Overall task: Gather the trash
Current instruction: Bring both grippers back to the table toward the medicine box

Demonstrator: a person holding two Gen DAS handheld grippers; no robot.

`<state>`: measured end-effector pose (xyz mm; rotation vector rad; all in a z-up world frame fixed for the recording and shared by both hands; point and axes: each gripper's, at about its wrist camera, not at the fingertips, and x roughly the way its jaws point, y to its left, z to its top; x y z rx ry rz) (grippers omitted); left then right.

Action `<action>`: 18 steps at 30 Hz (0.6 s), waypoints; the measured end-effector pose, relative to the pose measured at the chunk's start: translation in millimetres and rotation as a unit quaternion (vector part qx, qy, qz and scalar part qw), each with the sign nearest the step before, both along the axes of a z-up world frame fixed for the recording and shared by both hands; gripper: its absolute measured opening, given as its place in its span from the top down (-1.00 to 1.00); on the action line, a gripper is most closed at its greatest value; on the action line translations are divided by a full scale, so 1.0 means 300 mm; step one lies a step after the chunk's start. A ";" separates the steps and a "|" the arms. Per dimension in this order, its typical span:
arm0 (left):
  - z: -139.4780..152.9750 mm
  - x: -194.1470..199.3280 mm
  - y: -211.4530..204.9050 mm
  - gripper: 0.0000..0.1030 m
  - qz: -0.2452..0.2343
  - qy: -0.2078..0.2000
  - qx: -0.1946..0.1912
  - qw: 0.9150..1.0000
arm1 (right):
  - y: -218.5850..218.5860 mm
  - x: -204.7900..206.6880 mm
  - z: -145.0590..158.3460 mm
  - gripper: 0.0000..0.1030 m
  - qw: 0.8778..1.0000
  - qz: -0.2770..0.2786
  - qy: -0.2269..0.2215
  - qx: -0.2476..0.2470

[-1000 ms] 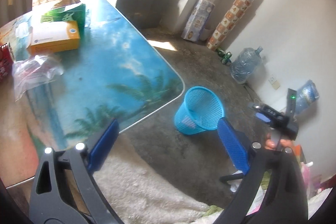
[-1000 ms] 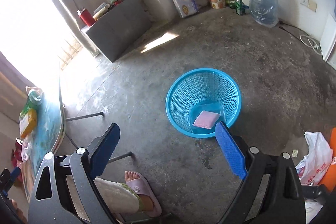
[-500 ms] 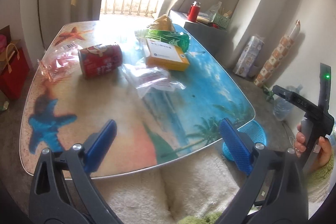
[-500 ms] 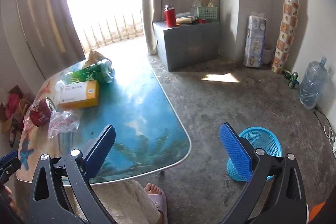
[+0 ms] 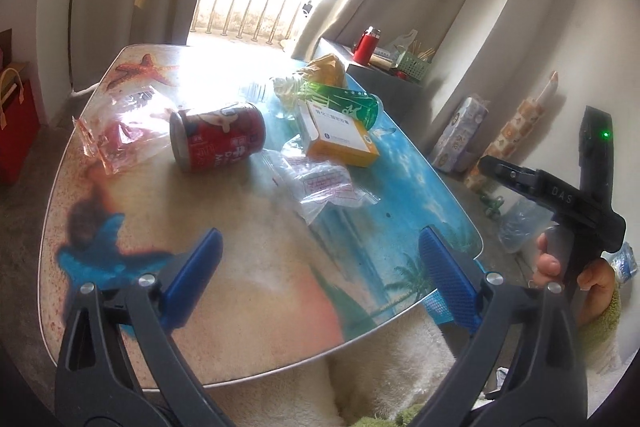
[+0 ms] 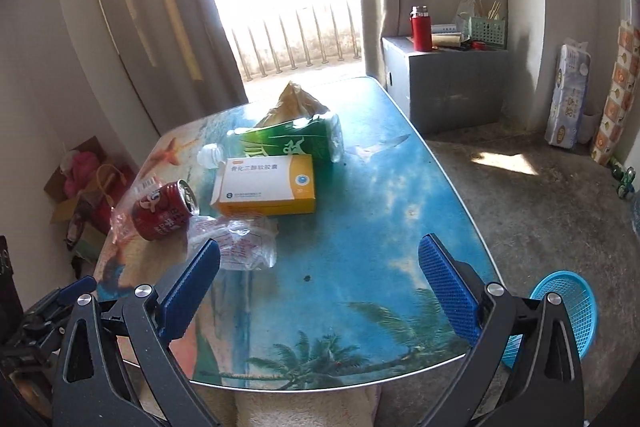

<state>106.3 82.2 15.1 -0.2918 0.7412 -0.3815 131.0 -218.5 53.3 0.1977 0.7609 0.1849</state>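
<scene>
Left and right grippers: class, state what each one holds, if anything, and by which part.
Nothing is held. The left gripper and right gripper are both open, empty above the table.

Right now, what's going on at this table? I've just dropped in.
A person holds a gripper in each hand over a beach-print table; both the left gripper and right gripper are open and hold nothing. Trash on the table: a red can on its side, an orange-and-white box, a green bottle and clear plastic bags. The blue basket stands on the floor off the table's right corner.
</scene>
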 end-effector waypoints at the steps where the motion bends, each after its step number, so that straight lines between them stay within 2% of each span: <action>1: -0.003 0.014 0.001 -0.84 -0.005 0.003 -0.007 1.000 | 0.002 0.026 -0.001 -0.88 1.000 0.008 0.009 0.023; 4: -0.013 0.050 -0.013 -0.84 -0.021 0.005 -0.019 1.000 | -0.002 0.096 -0.027 -0.88 0.995 0.018 0.031 0.091; 6: -0.016 0.078 -0.034 -0.84 -0.026 0.007 -0.013 1.000 | -0.006 0.142 -0.049 -0.87 0.990 0.020 0.045 0.133; 8: -0.007 0.115 -0.051 -0.83 -0.035 0.007 -0.017 0.999 | -0.014 0.184 -0.078 -0.79 0.984 0.021 0.057 0.168; 13: 0.053 0.235 -0.095 -0.83 -0.048 -0.017 -0.026 0.998 | -0.021 0.305 -0.148 -0.73 0.970 0.029 0.089 0.223; 18: 0.032 0.426 -0.156 -0.80 -0.056 0.025 -0.037 0.997 | -0.033 0.431 -0.227 -0.58 0.960 0.018 0.118 0.255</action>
